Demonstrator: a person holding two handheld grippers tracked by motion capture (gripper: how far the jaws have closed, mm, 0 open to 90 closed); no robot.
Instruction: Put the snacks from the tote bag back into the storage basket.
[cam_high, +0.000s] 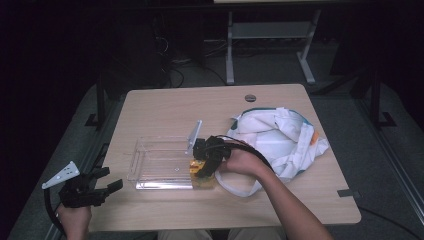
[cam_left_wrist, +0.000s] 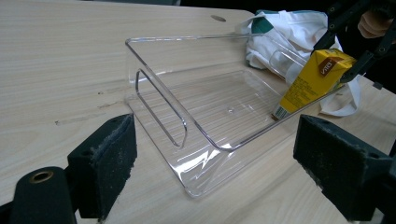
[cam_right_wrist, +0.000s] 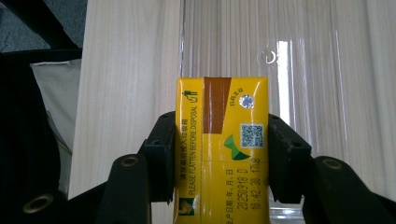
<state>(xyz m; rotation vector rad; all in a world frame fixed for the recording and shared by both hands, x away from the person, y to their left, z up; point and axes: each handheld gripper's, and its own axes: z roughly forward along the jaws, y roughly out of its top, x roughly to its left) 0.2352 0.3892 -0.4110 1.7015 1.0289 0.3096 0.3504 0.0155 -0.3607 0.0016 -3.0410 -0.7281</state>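
Right gripper (cam_high: 204, 167) is clamped on a yellow drink carton (cam_right_wrist: 221, 149), both black pads squeezing its sides w/ no gap showing in the right gripper view. The carton's lower end is cut off by the frame edge there, so its full length can't be read. In the left gripper view the carton (cam_left_wrist: 312, 82) leans tilted, bottom corner down at the right end of the clear plastic tray (cam_left_wrist: 187, 100); whether that corner sits inside the tray wall or just on its rim is hard to tell thru the transparent plastic. From the high view the carton (cam_high: 196, 167) is mostly hidden under the gripper & the person's right hand (cam_high: 240, 161), only a bit of yellow peeking out at the tray's (cam_high: 155, 160) right end. Left gripper (cam_high: 102, 187) rests off the table's (cam_high: 210, 102) near left corner, jaws spread wide w/ nothing between them, well apart from the tray. A white cloth bag (cam_high: 277, 137) w/ green trim lies crumpled just right of the tray, its strap looping under the right forearm; contents not visible. Room around the table is too dark to make out much.
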